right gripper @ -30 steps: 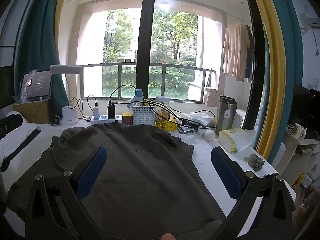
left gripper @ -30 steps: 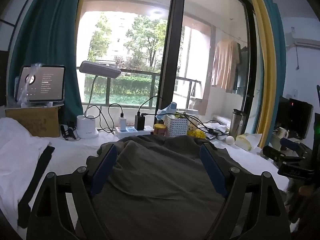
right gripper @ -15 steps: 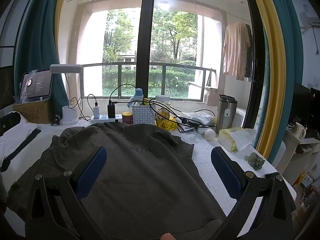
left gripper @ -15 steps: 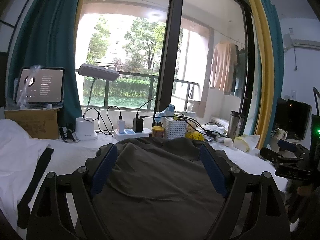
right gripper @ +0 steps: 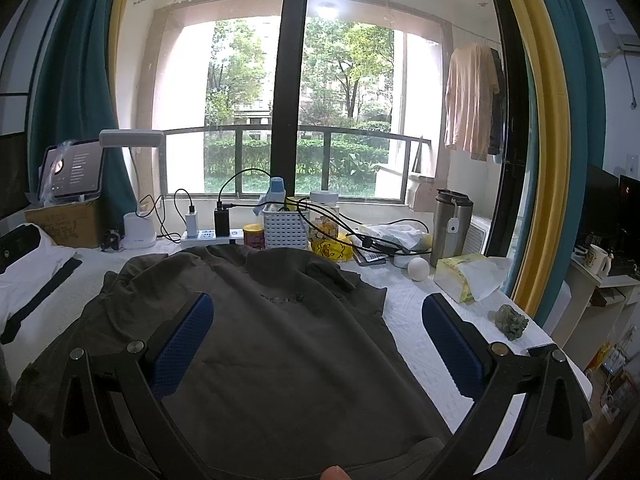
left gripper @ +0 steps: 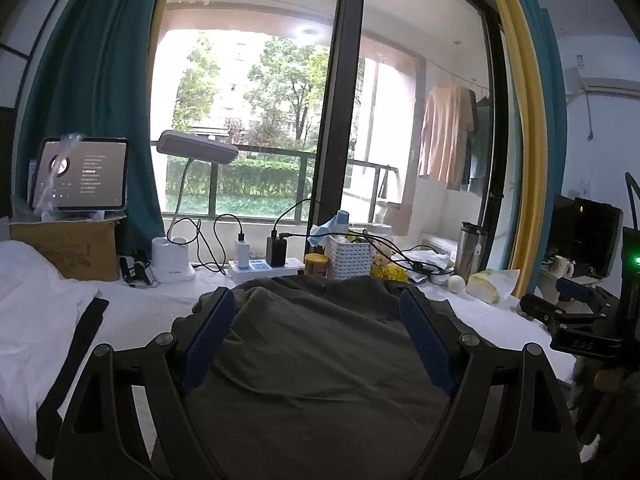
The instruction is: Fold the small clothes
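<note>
A dark olive shirt (left gripper: 312, 360) lies spread flat on the white-covered table (left gripper: 148, 308), with its collar end toward the window. My left gripper (left gripper: 316, 300) hovers open over the shirt's left part, and nothing sits between its blue pads (left gripper: 208, 332). In the right wrist view the same shirt (right gripper: 280, 352) fills the foreground, with a small print near its chest. My right gripper (right gripper: 318, 304) is open above the shirt's right half and holds nothing. A fingertip (right gripper: 334, 472) shows at the bottom edge.
Along the window stand a desk lamp (left gripper: 176, 256), power strip (left gripper: 266, 268), white basket (right gripper: 286, 230), steel tumbler (right gripper: 452, 228), tissue pack (right gripper: 464, 276) and white ball (right gripper: 418, 269). White cloth with a black strap (left gripper: 68, 360) lies left. The table's right edge (right gripper: 560, 360) is near.
The left wrist view has tilted slightly upward, so the things by the window sit a little lower. The shirt and the right gripper have not visibly moved.
</note>
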`<state>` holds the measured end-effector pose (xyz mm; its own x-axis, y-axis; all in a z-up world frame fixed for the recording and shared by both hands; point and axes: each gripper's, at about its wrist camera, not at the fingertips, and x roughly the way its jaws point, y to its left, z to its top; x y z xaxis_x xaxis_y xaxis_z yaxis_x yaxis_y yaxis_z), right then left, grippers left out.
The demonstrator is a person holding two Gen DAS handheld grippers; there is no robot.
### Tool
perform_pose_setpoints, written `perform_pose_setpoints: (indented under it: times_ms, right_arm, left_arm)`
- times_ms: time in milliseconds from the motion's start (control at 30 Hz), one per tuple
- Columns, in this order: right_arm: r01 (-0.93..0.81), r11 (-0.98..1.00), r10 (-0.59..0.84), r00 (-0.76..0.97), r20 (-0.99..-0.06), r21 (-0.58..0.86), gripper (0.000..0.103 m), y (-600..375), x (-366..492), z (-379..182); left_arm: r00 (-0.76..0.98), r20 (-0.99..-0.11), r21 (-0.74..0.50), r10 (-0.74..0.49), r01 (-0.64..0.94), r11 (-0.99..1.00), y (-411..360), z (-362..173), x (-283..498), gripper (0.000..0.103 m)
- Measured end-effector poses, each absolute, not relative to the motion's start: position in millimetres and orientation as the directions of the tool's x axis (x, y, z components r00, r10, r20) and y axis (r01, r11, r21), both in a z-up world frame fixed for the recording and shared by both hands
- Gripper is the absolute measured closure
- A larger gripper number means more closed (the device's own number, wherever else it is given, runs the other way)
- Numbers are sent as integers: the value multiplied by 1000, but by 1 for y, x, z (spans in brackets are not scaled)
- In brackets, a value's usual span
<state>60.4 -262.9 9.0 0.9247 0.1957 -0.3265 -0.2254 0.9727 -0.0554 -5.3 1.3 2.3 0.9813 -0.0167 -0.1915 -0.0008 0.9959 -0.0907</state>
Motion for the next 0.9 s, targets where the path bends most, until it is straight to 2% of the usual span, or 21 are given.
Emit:
perform_pose_setpoints:
  times_ms: [300,667,900]
  right_arm:
    - [-226,973,196,925,-327,-56,0,-263,61,9]
    - [-226,973,196,925,-325,-57,0,-265,60,10]
    - [-222,973,194,927,-322,-54,0,-268,59,13]
  left_arm:
    - [978,-208,-118,-16,-9,993,3,2,-3,16]
    - [977,-211,-29,32,-39,999,-5,1,-1,16]
    - [976,-215,-58,32,-45,997,-4,3,-4,16]
